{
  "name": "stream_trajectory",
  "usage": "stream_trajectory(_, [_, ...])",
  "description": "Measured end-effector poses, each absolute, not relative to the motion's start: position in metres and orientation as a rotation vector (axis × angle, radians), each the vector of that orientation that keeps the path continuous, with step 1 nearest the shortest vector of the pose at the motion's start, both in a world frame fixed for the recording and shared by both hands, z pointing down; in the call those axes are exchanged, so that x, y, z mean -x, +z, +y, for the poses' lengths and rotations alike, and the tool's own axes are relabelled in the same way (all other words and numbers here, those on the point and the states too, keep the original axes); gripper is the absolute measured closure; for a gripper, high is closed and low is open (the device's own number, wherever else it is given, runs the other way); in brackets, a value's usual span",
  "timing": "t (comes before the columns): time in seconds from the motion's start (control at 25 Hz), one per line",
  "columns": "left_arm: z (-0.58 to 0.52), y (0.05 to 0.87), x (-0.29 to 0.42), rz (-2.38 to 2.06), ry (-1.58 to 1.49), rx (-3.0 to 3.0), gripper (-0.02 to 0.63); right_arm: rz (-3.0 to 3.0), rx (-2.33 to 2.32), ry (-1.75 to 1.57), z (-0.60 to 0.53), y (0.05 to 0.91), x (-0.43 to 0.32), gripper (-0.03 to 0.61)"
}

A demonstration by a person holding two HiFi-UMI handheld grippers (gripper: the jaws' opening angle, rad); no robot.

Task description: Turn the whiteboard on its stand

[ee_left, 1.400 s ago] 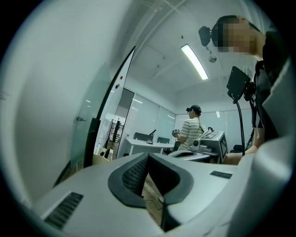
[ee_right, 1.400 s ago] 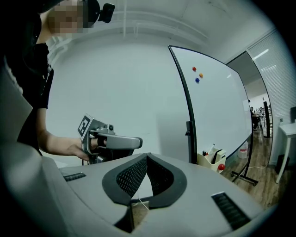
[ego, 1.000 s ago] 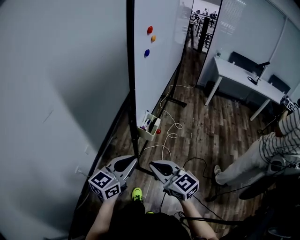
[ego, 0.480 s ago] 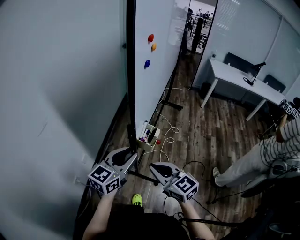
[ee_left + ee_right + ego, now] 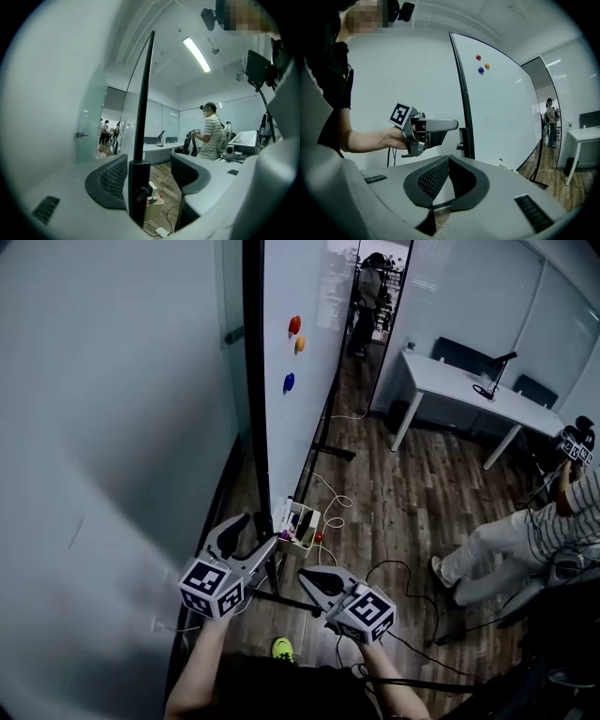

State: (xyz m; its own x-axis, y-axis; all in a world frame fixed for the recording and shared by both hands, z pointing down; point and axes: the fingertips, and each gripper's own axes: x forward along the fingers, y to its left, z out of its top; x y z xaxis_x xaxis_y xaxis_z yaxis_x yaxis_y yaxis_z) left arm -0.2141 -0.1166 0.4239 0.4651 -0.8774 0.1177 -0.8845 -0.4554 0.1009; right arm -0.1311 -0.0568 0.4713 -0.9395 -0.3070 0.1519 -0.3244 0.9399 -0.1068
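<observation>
Whiteboard: upright on its stand, edge-on just ahead.
Left gripper: jaws opening, black frame post between them, unpressed.
Right gripper: jaws together, empty.
Box: at the board's lower edge, markers inside.

This is an office, with a tall whiteboard at upper centre, a white desk and dark office chairs at upper right, glass walls and a wood floor.

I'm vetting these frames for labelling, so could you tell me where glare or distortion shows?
Head view: dim, with pale reflections high on the whiteboard. Left gripper view: black fisheye corners, and the ceiling light blows out. Right gripper view: the fisheye bows the whiteboard's edge strongly; lighting is even.
</observation>
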Motion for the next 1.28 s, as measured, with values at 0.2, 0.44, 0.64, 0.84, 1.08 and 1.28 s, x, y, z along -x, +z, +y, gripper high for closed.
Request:
stream_trajectory(0.2, [-0.134,0.416,0.217,-1.522,0.084,-2.606,0.318,-2.969,-0.528,0.171,-0.063,0.465,0.143,0.584])
stream_trajectory(0.44, [-0.155,0.416,0.212,-1.511,0.108,-2.632,0.302,-2.945,-0.582,0.187,-0.07,0.474,0.145,0.584])
stream_trajectory(0.64, [-0.173,0.421,0.207,-1.516,0.129,-2.616,0.288,-2.927,-0.599,0.192,-0.073,0.475,0.15,0.584])
stream_trajectory(0.84, [-0.186,0.427,0.205,-1.512,0.144,-2.595,0.284,-2.918,-0.602,0.184,-0.078,0.475,0.154,0.584])
stream_trajectory(1.08, [-0.193,0.424,0.2,-1.581,0.214,-2.583,0.284,-2.915,-0.607,0.208,-0.086,0.477,0.152,0.584])
stream_trajectory(1.28, [-0.203,0.413,0.199,-1.637,0.24,-2.577,0.285,-2.919,-0.598,0.209,-0.09,0.477,0.151,0.584])
